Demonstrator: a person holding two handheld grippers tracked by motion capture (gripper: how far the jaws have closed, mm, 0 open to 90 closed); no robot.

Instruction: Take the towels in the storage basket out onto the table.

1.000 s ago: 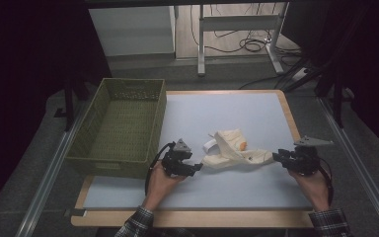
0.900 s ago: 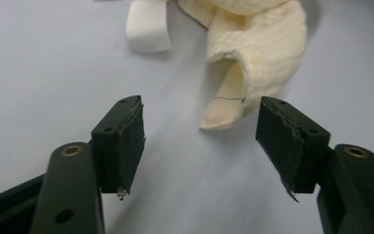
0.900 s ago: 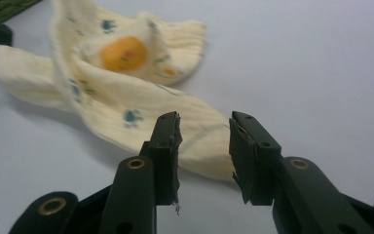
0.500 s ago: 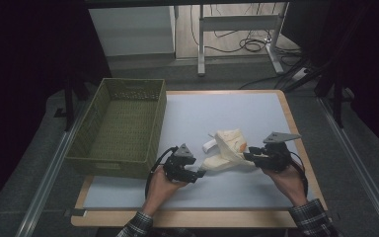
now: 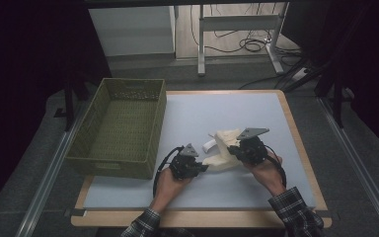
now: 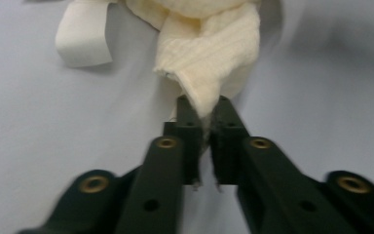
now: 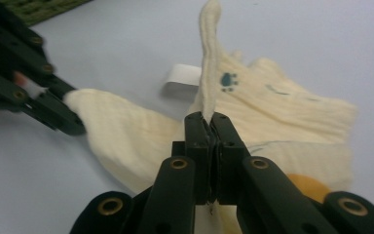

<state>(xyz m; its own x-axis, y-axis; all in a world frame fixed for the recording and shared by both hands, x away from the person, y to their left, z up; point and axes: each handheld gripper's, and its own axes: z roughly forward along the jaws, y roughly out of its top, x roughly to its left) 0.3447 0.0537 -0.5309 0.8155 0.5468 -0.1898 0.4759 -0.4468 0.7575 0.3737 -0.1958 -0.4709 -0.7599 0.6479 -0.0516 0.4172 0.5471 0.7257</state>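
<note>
Pinching opposite ends of the cloth (image 5: 223,148), both tools have just closed on it: the left tool (image 6: 203,113) grips a corner, the right tool (image 7: 208,122) a raised edge (likely to spread or fold it). It lies mid-bench (image 5: 197,111), right of the basket (image 5: 121,131), which probably awaits it.

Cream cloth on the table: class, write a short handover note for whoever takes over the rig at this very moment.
Left gripper: just closed, fingers pinching one corner of the cream cloth.
Right gripper: just closed, pinching a raised edge of the same cloth.
Cloth lies crumpled on the grey-blue mat, a white label beside it; the green basket stands at the left.
Done: both grips taken.
Left: probably fold the cloth and put it in the basket.
</note>
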